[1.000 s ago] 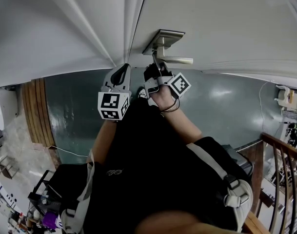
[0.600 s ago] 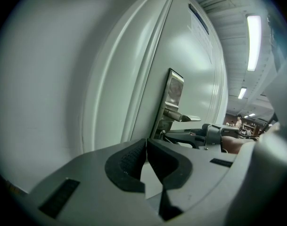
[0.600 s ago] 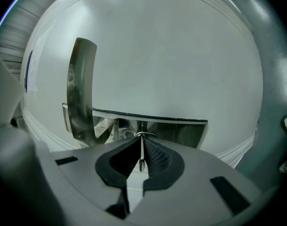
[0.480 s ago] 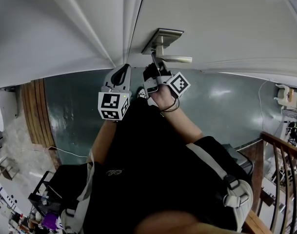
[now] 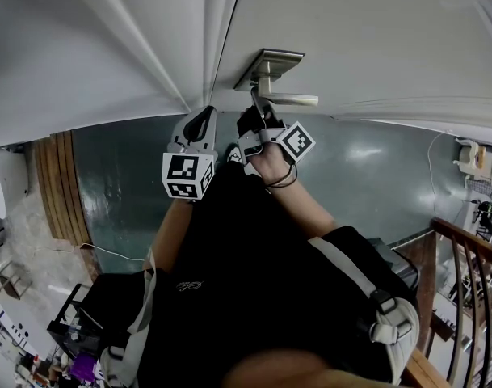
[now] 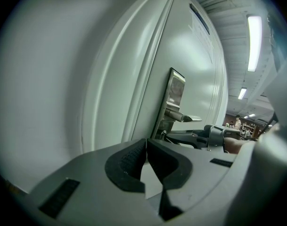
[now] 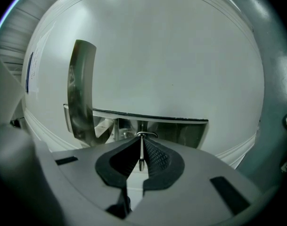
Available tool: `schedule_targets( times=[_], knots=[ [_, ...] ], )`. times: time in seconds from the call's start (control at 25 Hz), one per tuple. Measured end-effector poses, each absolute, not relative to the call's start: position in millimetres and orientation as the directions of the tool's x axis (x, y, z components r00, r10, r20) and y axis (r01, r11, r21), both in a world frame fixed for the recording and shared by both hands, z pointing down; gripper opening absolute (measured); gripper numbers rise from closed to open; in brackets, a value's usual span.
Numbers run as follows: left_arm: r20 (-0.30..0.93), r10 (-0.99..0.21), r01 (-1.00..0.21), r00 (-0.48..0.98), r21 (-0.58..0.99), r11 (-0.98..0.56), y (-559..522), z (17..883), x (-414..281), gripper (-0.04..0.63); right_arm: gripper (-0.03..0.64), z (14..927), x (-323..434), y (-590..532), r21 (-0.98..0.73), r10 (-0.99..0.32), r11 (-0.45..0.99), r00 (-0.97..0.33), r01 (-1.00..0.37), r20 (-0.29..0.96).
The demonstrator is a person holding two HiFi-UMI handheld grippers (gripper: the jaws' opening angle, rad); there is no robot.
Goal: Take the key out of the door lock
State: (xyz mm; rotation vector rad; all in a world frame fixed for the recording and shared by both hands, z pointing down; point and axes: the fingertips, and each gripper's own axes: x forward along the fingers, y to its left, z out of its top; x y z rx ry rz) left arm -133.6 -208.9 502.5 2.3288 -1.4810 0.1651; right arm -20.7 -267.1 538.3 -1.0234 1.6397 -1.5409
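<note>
I see the key (image 7: 141, 154) edge-on between my right gripper's (image 7: 142, 142) jaws, at the door lock (image 7: 157, 131). Those jaws are nearly together, clamped on it. Left gripper (image 6: 147, 147): jaws together, empty, beside the door (image 6: 195, 74)

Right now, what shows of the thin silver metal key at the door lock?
The thin silver metal key shows edge-on: a flat narrow strip with a small wire loop at its far end. The right gripper is shut on it, black ribbed pads on both faces. It points at the steel lock plate; how deep it sits is hidden.
</note>
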Motion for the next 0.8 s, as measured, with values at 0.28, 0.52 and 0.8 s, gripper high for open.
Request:
schedule_targets(
  times=[0.28,0.52,0.8],
  knots=[
    [0.294,-0.846,-0.89,0.445,0.253,-0.38,-211.5,503.5,-133.2,0.028,0.029,539.7,-18.8,-263.1,-0.994,-0.877,0.021,-0.479,-0.105,0.032],
    [0.297,-0.844,-0.889,0.447,0.256,-0.381,-208.5,504.8,-133.0,0.028,0.029,540.9,-19.0,-263.4,-0.993,-0.878,0.02,-0.477,-0.115,0.037],
    [0.3,-0.842,-0.888,0.448,0.255,-0.381,-202.7,505.5,-134.1,0.028,0.029,539.3,-19.0,-263.3,-0.993,-0.88,0.022,-0.473,-0.113,0.034]
  ],
)
